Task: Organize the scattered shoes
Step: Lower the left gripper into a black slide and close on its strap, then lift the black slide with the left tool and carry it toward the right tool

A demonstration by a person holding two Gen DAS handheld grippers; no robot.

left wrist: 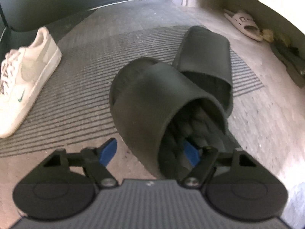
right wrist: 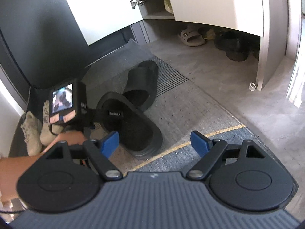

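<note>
Two black slides beside sneaker

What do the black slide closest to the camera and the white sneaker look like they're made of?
The near black slide looks like moulded rubber or foam: one seamless matte piece with a thick, softly rounded strap. The white sneaker looks like smooth leather or a synthetic version, with stitched panels, woven laces and a rubbery sole edge. Neither can be confirmed from sight alone.
</note>
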